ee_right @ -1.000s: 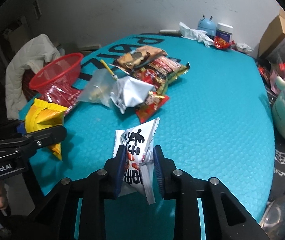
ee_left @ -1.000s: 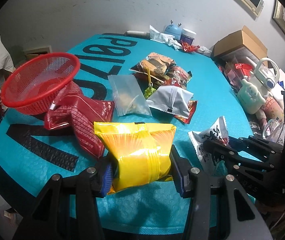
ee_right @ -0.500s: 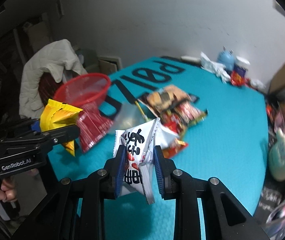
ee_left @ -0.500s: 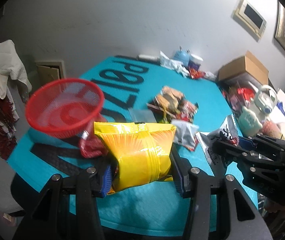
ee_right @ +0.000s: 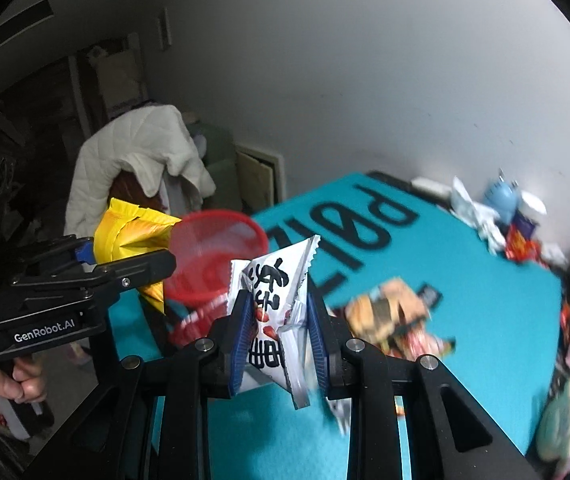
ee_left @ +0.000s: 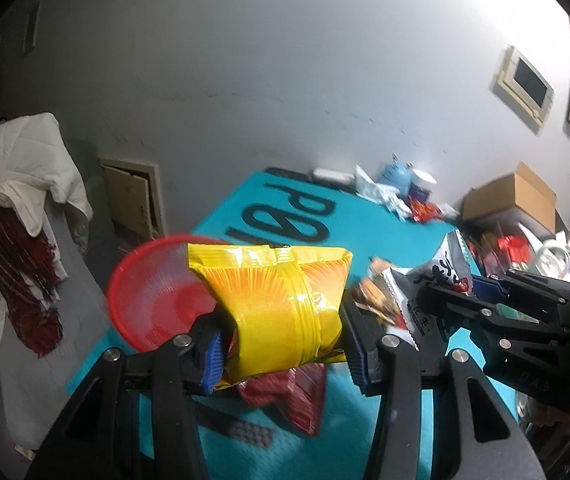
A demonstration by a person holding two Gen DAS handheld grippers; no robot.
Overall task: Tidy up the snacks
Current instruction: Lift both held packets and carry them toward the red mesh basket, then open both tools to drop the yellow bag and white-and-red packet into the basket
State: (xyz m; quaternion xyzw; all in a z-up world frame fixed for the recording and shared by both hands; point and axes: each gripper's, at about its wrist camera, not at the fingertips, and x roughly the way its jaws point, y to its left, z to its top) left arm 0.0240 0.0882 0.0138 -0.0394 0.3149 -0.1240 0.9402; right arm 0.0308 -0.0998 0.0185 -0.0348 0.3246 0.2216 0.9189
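My left gripper is shut on a puffy yellow snack bag, held up above the teal table mat. Behind and left of the bag sits the red mesh basket. My right gripper is shut on a white snack packet with black characters, also raised over the mat. In the right wrist view the left gripper with the yellow bag hangs just left of the red basket. In the left wrist view the right gripper with the white packet is at the right.
A red foil packet lies on the mat below the yellow bag. Several snack packets are heaped mid-mat. A cardboard box and clutter line the far and right edges. A chair with a white jacket stands left of the table.
Both grippers have risen with their packets still held, and both views have tilted up and swung left. The red basket now sits right behind the yellow bag.
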